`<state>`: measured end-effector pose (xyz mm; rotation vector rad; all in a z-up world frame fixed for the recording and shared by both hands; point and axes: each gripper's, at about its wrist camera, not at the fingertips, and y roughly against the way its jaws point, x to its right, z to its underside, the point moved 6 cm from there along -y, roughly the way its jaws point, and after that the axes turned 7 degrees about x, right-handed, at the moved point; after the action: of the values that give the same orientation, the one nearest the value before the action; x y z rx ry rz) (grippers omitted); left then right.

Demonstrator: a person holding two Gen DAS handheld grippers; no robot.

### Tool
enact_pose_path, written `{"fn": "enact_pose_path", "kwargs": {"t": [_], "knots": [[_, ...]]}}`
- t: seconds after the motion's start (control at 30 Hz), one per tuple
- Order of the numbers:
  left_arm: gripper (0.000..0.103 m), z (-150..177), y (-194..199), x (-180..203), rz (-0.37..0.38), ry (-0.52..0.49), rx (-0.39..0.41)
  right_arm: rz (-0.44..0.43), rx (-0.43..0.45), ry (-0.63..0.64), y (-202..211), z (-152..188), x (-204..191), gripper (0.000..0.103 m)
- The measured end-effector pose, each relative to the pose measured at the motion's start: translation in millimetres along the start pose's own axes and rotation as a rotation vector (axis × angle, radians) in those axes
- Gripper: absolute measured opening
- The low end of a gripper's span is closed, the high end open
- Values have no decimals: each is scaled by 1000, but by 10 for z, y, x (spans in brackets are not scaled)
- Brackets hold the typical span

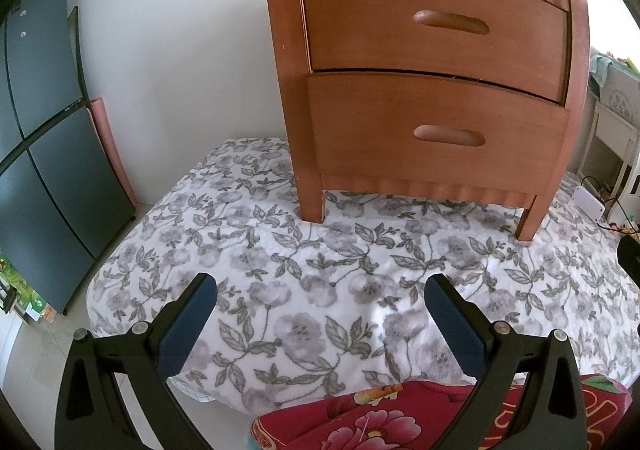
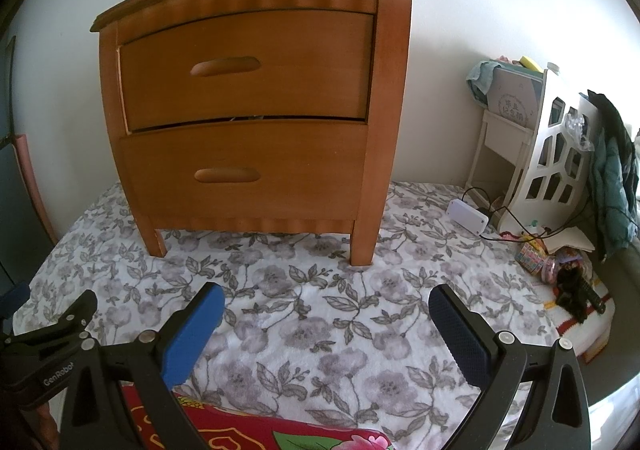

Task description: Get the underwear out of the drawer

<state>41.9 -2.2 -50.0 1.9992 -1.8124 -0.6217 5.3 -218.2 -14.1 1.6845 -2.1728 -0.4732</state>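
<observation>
A brown wooden nightstand point(image 1: 432, 62) point(image 2: 248, 106) with two drawers stands on a floral blanket. Both drawers look shut; the lower drawer point(image 1: 436, 130) point(image 2: 244, 170) sits slightly proud of the upper one point(image 1: 436, 22) point(image 2: 244, 66), with a thin dark gap between them. Each has a recessed oval handle. No underwear shows. My left gripper point(image 1: 320, 290) hangs open over the blanket, well short of the nightstand. My right gripper point(image 2: 326, 300) is open too, equally far back, nothing between its fingers. The left gripper's body point(image 2: 48, 346) shows at the right view's lower left.
The white blanket with grey flowers point(image 1: 320, 258) point(image 2: 304, 314) covers the surface. A red floral cloth point(image 1: 400, 418) point(image 2: 240, 434) lies at the near edge. A dark fridge point(image 1: 44, 130) stands left. A white shelf point(image 2: 536, 154), power strip point(image 2: 468, 212), cables and small clutter sit right.
</observation>
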Motion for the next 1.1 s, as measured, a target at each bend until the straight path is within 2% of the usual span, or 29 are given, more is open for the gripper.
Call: {"fn": "enact_pose_path", "kwargs": {"t": [0.33,0.77,1.1], "knots": [[103,-10,21,-58,-3,-4,10,1,3,0,4,-3,10,103],[103,-62,112,80,-7,-57,48,0,-3,0,8,-7,11,103],[103,-124,106,95,44,-45,31,-34,-2,3,38,-33,-39,103]]}}
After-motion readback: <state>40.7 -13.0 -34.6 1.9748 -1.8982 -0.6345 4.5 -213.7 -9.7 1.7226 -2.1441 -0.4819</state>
